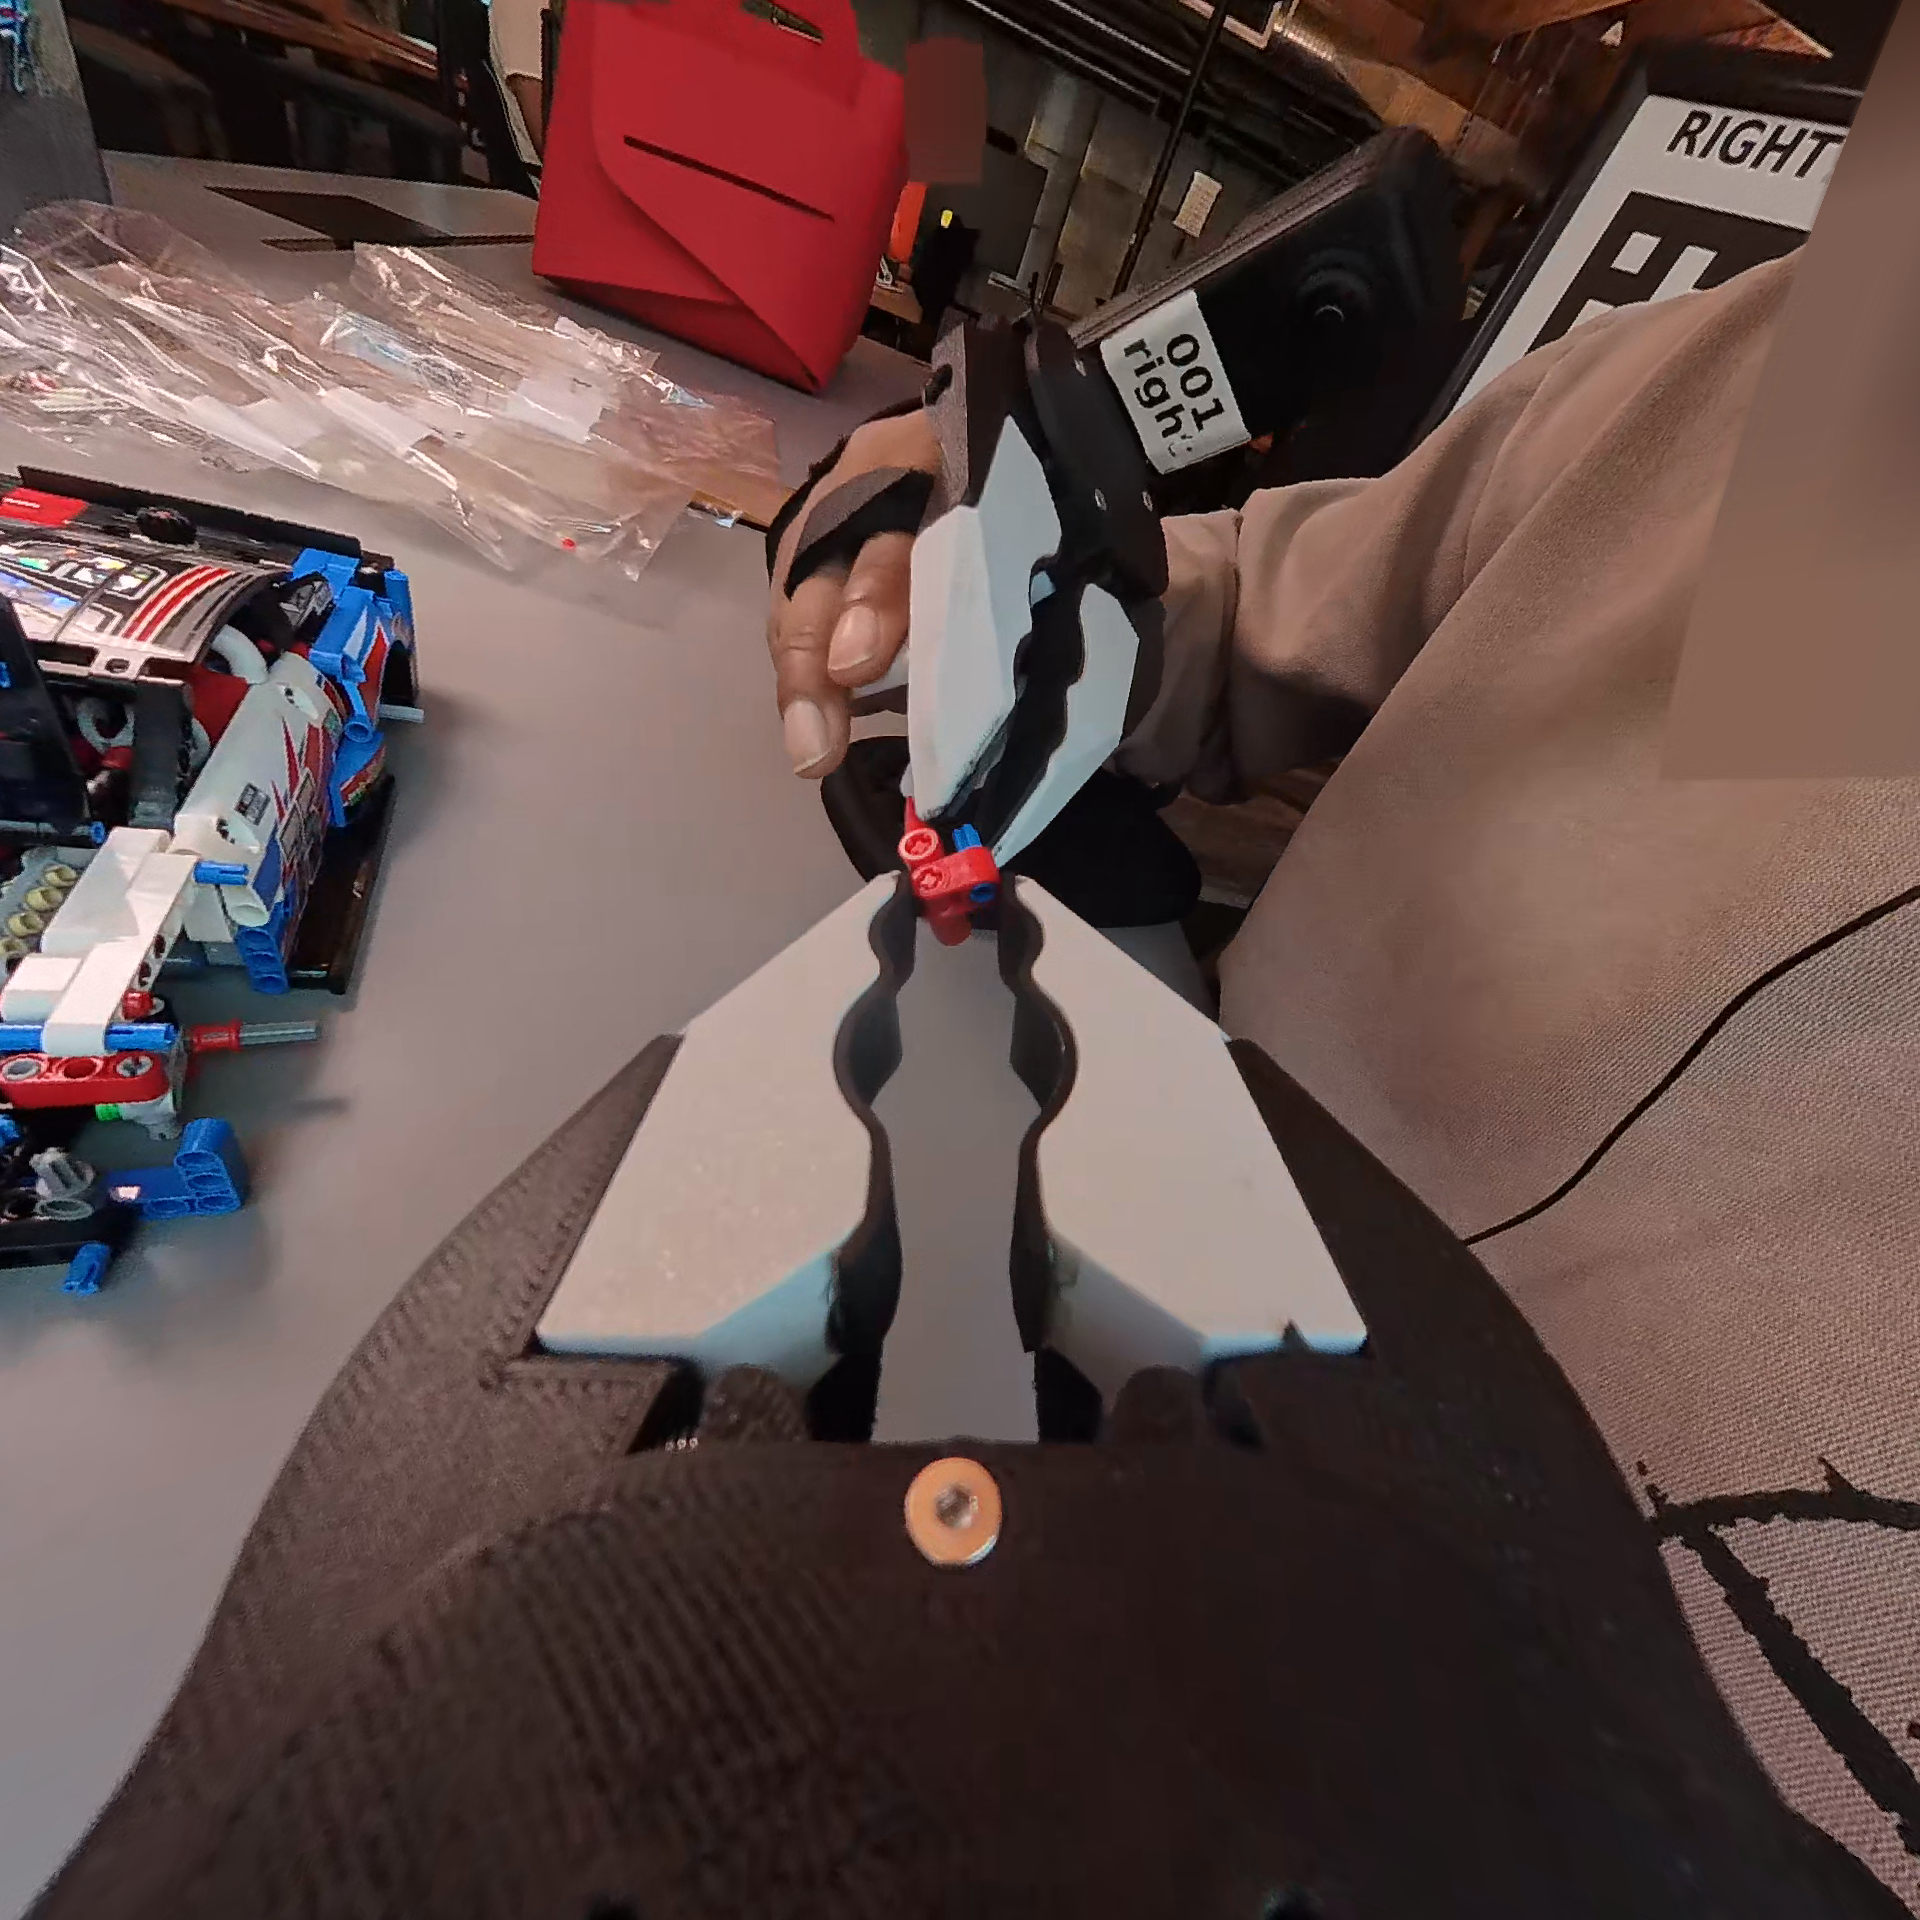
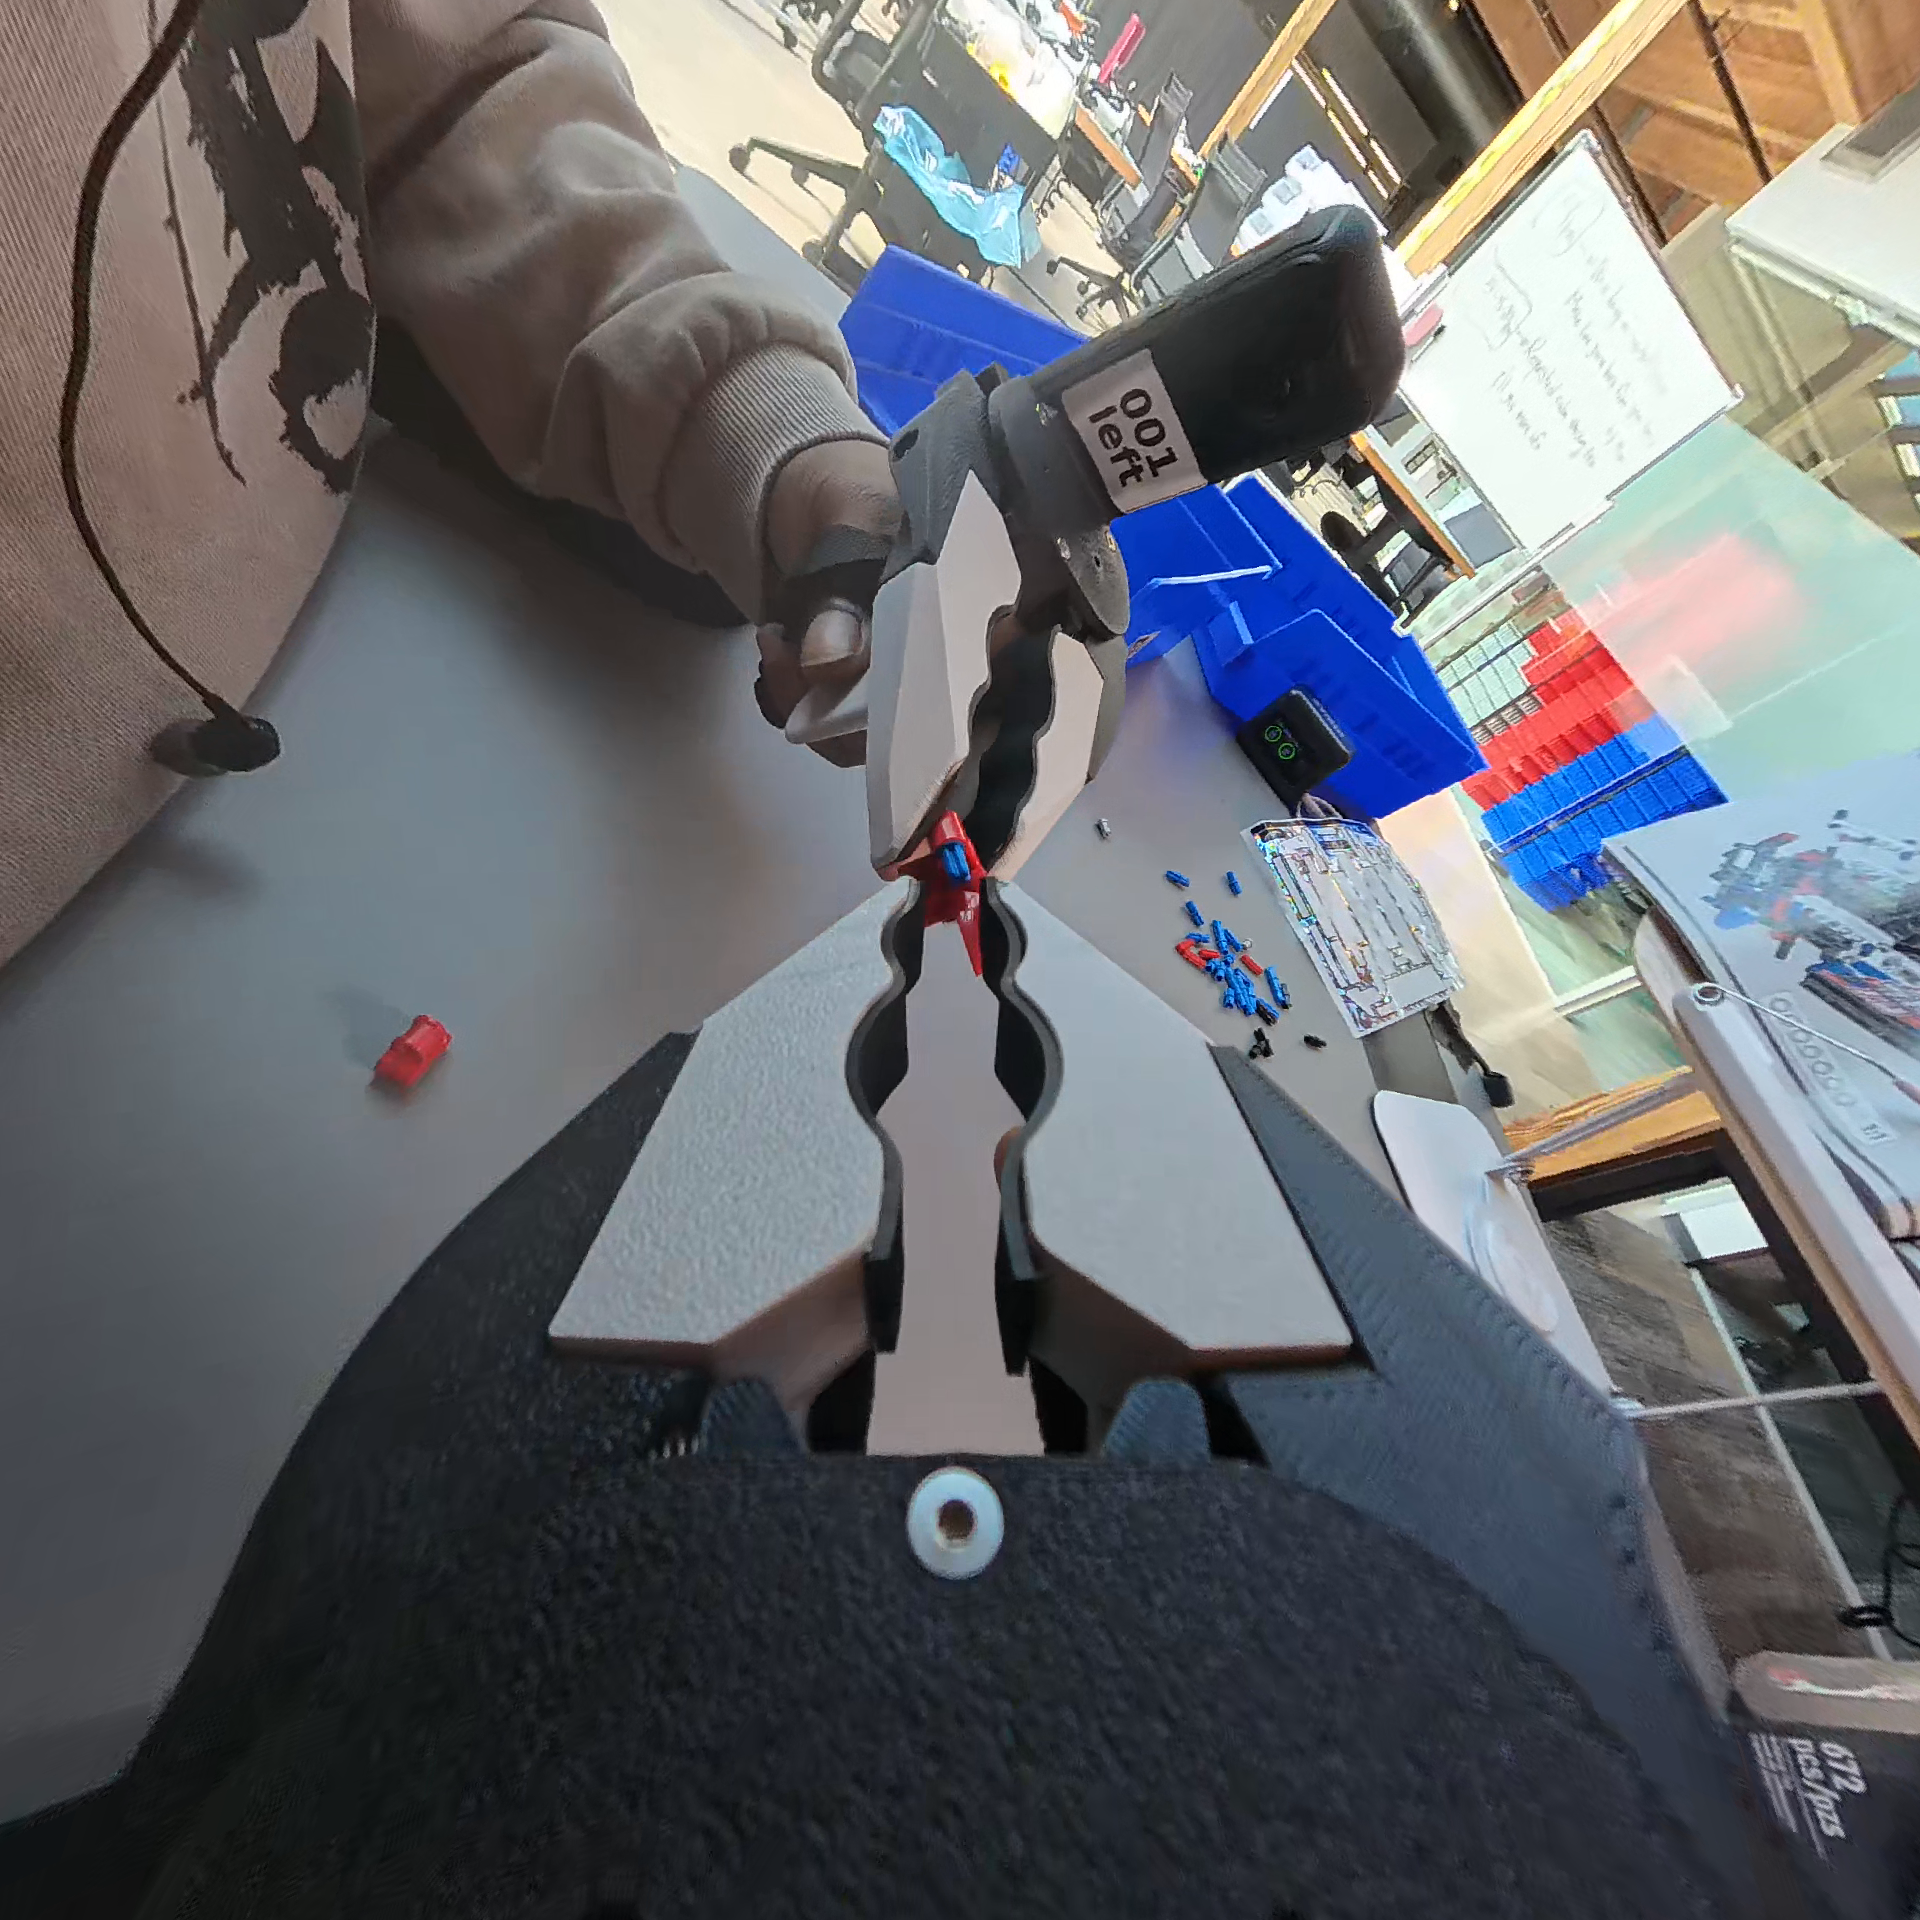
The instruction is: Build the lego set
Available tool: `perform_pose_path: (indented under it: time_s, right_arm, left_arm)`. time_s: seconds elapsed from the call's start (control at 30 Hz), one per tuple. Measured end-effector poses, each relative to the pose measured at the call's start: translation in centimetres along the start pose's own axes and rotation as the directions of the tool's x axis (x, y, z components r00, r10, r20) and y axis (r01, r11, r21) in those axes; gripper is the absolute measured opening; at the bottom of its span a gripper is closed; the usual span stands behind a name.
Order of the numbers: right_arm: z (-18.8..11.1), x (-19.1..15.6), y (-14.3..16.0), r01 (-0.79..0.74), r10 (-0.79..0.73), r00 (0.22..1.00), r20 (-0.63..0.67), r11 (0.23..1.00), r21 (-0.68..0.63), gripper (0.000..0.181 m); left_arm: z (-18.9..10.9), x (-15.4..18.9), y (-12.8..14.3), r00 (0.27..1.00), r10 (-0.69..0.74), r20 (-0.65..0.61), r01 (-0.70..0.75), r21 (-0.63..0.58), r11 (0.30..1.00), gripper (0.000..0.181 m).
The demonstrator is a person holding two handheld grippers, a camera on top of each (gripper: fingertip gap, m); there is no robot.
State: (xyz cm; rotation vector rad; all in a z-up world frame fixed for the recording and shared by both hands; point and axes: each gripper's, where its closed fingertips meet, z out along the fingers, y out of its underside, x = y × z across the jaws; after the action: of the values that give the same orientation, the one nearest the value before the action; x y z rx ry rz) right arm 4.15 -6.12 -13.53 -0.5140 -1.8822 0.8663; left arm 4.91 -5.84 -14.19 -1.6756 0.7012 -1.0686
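A small red Lego connector piece (image 1: 940,881) with a blue pin (image 1: 967,836) in it is held in the air between both grippers. My left gripper (image 1: 951,891) is shut on the piece from below in the left wrist view. My right gripper (image 1: 961,826) comes down from above and is shut on the piece's upper end by the pin. In the right wrist view my right gripper (image 2: 951,902) pinches the red piece (image 2: 948,906), and the left gripper (image 2: 938,852) meets it tip to tip. The partly built blue, white and red Lego car (image 1: 177,831) stands on the grey table (image 1: 582,935) at the left.
Clear plastic bags (image 1: 364,395) and a red box (image 1: 717,177) lie behind the car. A loose red piece (image 2: 412,1049), a pile of blue pins (image 2: 1236,966), a sticker sheet (image 2: 1351,925), blue bins (image 2: 1299,623) and an instruction booklet (image 2: 1818,935) show in the right wrist view. The tips of both grippers are at nearly the same place.
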Motion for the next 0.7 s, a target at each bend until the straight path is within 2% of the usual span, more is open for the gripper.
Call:
perform_pose_path:
  time_s: [0.1,0.23,0.33,0.43,0.53,0.7]
  right_arm:
    - [0.2,0.0,-0.2,0.078,-0.078,0.997,-0.018,0.997,-0.008,0.007]
    - [0.4,-0.1,-0.5,0.207,-0.209,0.977,-0.041,0.978,-0.035,0.003]
    - [0.4,-0.1,-0.7,0.308,-0.311,0.949,-0.054,0.950,-0.058,0.003]
    - [0.6,-0.5,-0.1,0.333,-0.335,0.942,-0.006,0.938,-0.098,0.002]
    - [0.6,-0.5,0.3,0.129,-0.127,0.991,0.031,0.987,-0.099,0.001]
    - [0.6,-0.7,0.8,-0.197,0.207,0.972,0.109,0.975,-0.100,0.002]
  left_arm:
    - [0.1,0.2,0.0,0.999,-0.041,-0.026,0.041,0.005,0.999,0.014]
    - [0.1,0.5,0.0,0.982,-0.164,-0.097,0.166,0.015,0.986,0.014]
    - [0.0,0.7,-0.1,0.937,-0.301,-0.177,0.309,0.017,0.951,0.014]
    - [0.2,0.6,0.4,0.894,-0.397,-0.205,0.404,-0.011,0.915,0.013]
    - [0.2,0.3,0.6,0.916,-0.362,-0.170,0.366,-0.012,0.931,0.013]
    - [0.4,-0.3,0.9,0.995,-0.096,-0.005,0.096,-0.044,0.994,0.013]
